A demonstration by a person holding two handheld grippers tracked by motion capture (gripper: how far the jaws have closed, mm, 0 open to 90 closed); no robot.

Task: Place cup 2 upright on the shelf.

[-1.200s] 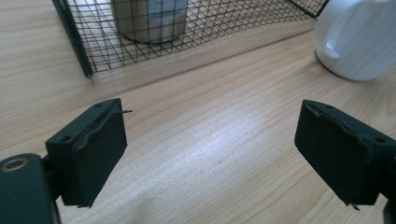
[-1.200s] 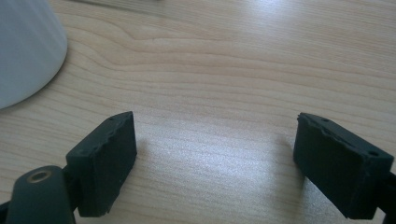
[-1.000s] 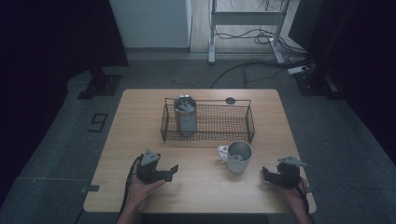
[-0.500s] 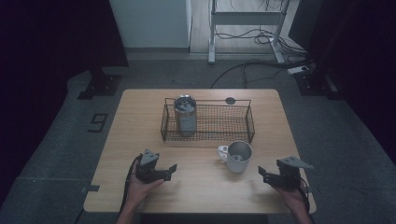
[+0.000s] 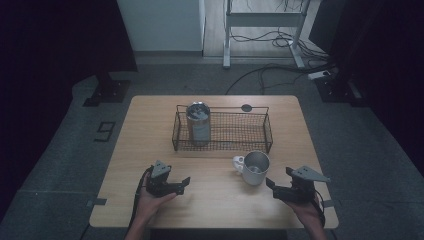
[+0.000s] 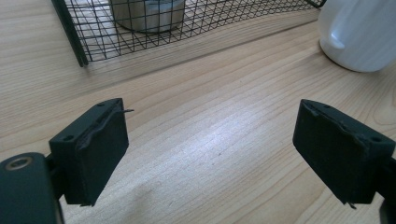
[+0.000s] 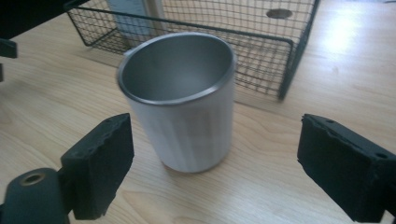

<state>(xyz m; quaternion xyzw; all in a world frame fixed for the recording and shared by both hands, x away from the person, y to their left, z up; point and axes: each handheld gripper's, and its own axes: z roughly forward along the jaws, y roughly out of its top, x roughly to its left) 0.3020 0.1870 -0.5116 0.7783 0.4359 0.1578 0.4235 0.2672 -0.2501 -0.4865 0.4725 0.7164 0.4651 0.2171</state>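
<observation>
**Right gripper lines up on the white mug beside the basket**

The right gripper [image 5: 272,187] hangs just above the near right part of the table [image 5: 150,125], its jaws apart with nothing between them; they have just been opening, and in its own view they frame the mug from a little way back. The left gripper [image 5: 184,183] sits low at the near left, jaws also apart and empty over bare wood.

The wire basket [image 5: 222,131] stands toward the far side, with a steel canister [image 5: 198,122] upright in its left end. The white mug [image 5: 255,167] stands upright on the table just in front of the basket's right half, handle turned left.

This reads as the approach to a grasp. Next the right gripper would need to move forward until the mug's wall lies between the pads, then close
</observation>
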